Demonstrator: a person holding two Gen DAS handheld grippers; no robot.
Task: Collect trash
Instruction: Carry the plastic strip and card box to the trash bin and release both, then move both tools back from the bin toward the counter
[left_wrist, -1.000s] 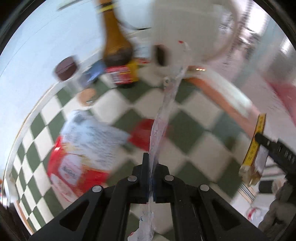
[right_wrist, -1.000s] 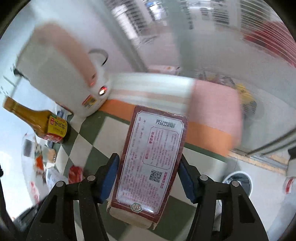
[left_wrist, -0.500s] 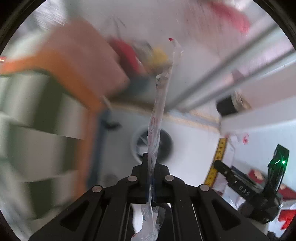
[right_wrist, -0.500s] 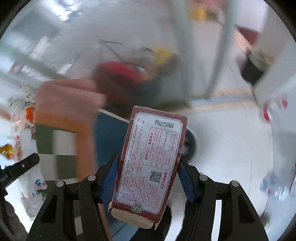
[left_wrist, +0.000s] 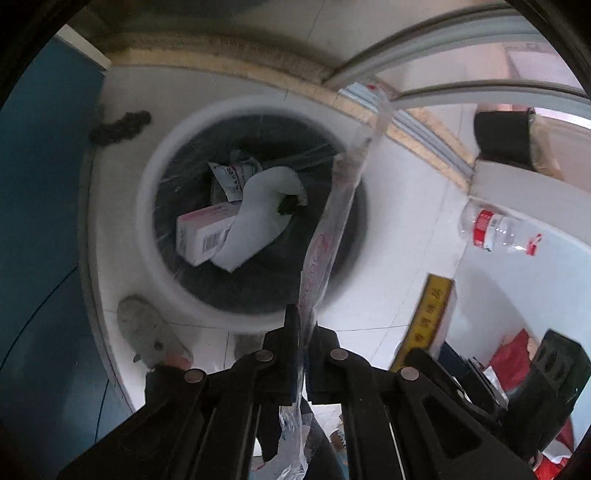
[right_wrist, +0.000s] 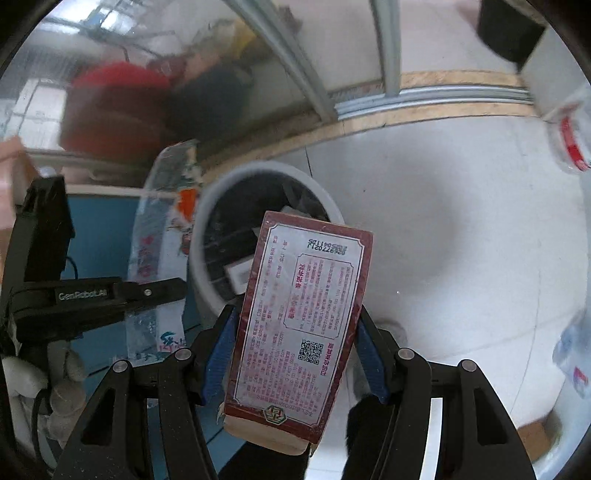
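My left gripper is shut on a long clear plastic wrapper and points down at a round white trash bin with a black liner. The wrapper hangs over the bin's right side. Inside lie a pink-and-white box and crumpled white paper. My right gripper is shut on a dark red box with a white printed label, held just in front of the bin. In the right wrist view the left gripper and the wrapper are at the left, beside the bin.
The bin stands on a white tiled floor beside a blue panel. A clear water bottle with a red label lies to the right. A grey shoe is near the bin's front rim. A sliding-door track runs behind.
Both grippers swung off the green-checked table and down toward the floor, and now hang over the trash bin. Each has kept its hold on its item.
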